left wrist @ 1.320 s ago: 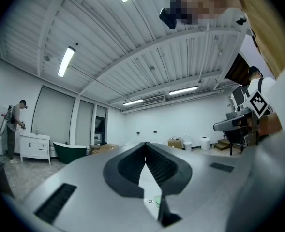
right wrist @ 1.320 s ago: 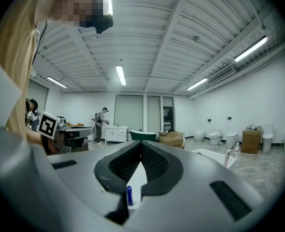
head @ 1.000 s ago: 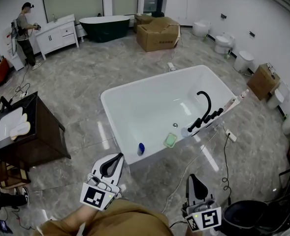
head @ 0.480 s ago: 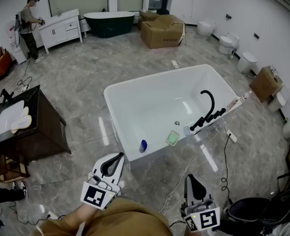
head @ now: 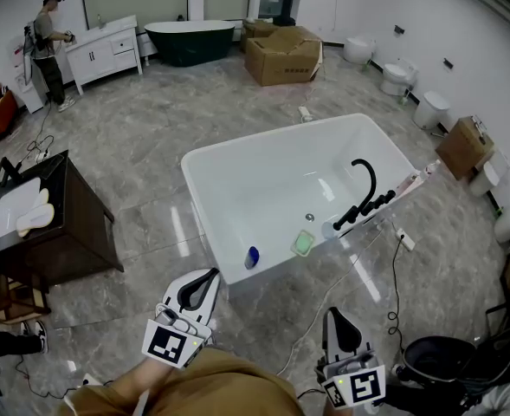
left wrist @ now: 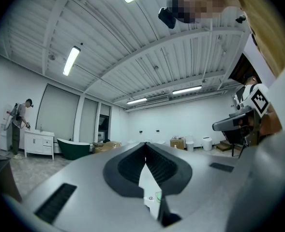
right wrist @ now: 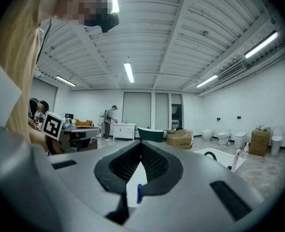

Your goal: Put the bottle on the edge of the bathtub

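Observation:
A small blue bottle (head: 251,256) lies inside the white bathtub (head: 204,159), near its front wall. Through the gap below the right gripper's jaws, the right gripper view shows the same bottle (right wrist: 139,193). My left gripper (head: 209,275) is held low in front of the tub, jaws together and empty. In its own view the left gripper (left wrist: 145,144) points over the tub towards the far wall. My right gripper (head: 333,313) is also shut with nothing in it, well short of the tub. Its tips meet in the right gripper view (right wrist: 141,143).
A green pad (head: 302,243) and a black faucet (head: 364,191) sit at the tub's right end. A dark vanity (head: 60,241) stands on the left, a cable (head: 397,277) and a black chair (head: 445,364) on the right. Cardboard boxes (head: 282,55), a green tub (head: 189,40) and a person (head: 45,33) are far back.
The head view has shifted slightly. Both grippers stay shut in about the same place and the bottle has not moved.

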Demonstrator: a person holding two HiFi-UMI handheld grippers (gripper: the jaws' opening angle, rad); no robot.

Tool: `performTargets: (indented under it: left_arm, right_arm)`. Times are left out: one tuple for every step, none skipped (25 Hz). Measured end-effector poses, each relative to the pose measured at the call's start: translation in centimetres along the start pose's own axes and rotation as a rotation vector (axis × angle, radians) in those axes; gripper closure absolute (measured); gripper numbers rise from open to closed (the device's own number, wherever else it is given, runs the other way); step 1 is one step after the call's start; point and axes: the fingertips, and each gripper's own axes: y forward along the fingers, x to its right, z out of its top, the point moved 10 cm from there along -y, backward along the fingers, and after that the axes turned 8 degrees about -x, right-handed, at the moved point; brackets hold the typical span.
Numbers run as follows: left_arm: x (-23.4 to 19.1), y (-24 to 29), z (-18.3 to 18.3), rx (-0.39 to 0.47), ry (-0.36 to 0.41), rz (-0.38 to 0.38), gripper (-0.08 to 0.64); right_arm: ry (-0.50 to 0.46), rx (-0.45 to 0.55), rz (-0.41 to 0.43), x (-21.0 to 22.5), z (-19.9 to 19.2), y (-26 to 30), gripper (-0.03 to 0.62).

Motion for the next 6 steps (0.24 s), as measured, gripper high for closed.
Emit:
performTargets:
  left_arm:
    - [-0.12,0.07,-0.11,0.003,-0.004,-0.003,0.555]
    - [-0.24,0.16,0.01,0.012,0.004,-0.005,0.555]
    - [-0.34,0.24,0.14,0.017,0.014,-0.008,0.555]
    - [-0.42,0.28,0.09,0.014,0.016,-0.01,0.555]
    - [-0.48,0.29,-0.08,0.007,0.011,-0.011,0.555]
    - [-0.53,0.29,-0.27,-0.002,0.003,-0.013,0.555]
  right_arm:
    - [-0.001,0.0,-0.001,-0.07,0.08,0.13,0.588]
    - [-0.001,-0.001,-0.001,-0.11,0.15,0.26,0.588]
    - [-0.002,-0.001,-0.002,-0.14,0.21,0.37,0.588]
    - [-0.002,-0.001,-0.002,-0.17,0.27,0.47,0.588]
    - [-0.001,0.0,-0.002,-0.2,0.31,0.56,0.588]
    - [-0.001,0.0,-0.002,-0.23,0.36,0.64,0.588]
